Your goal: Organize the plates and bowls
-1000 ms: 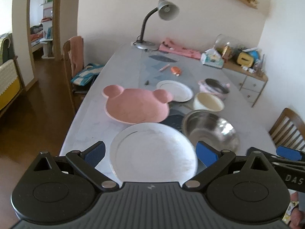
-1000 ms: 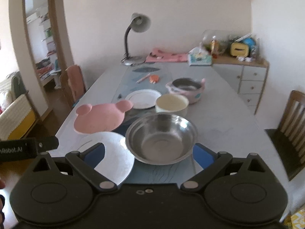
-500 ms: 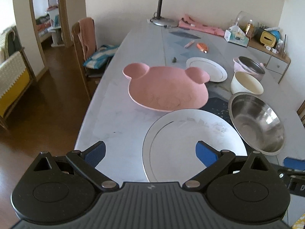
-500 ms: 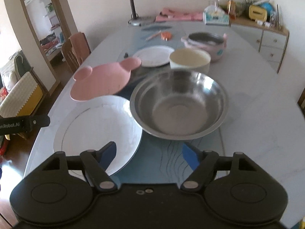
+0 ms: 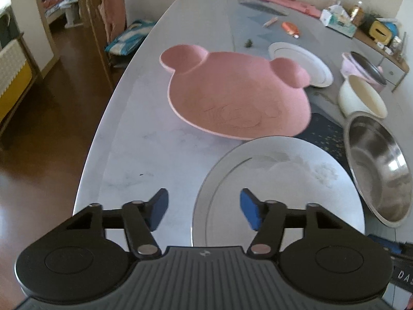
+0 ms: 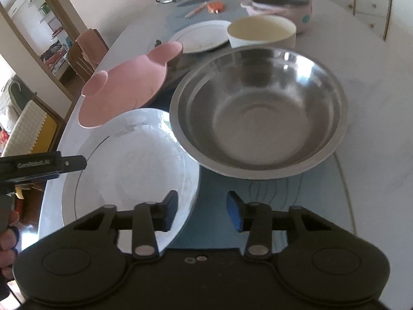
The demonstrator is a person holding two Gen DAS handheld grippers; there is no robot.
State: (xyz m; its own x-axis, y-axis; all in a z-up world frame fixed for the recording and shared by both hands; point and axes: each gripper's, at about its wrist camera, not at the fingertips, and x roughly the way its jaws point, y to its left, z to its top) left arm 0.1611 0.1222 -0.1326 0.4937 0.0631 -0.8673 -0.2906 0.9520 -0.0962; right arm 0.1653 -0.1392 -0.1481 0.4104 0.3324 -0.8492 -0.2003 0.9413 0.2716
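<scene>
Your left gripper (image 5: 204,210) hangs over the near left rim of the large white plate (image 5: 278,188), its blue pads closing with that rim in the gap between them; the pads do not yet press on it, so the claw grips nothing. Your right gripper (image 6: 202,210) hangs over the plate's (image 6: 129,165) near right rim, jaws also closing, the left pad above the plate and the right pad above the blue mat (image 6: 258,188); it too holds nothing.

Take the large white plate as the landmark. It lies flat at the near edge of the grey table (image 5: 144,134). Just beyond it sits the pink bear-shaped plate (image 5: 237,95), whose near edge comes close to the white plate's far rim; whether they touch cannot be told. To the white plate's right stands the steel bowl (image 6: 258,113), its rim overlapping the plate's right edge in the right wrist view. Farther beyond, behind the steel bowl, is the cream bowl (image 6: 262,32), with a small white plate (image 6: 204,36) to its left and a pink pot (image 6: 281,7) behind it.

In the right wrist view the black body of your left gripper (image 6: 41,166) reaches in from the left beside the white plate, with fingers of your hand (image 6: 7,242) below it.
</scene>
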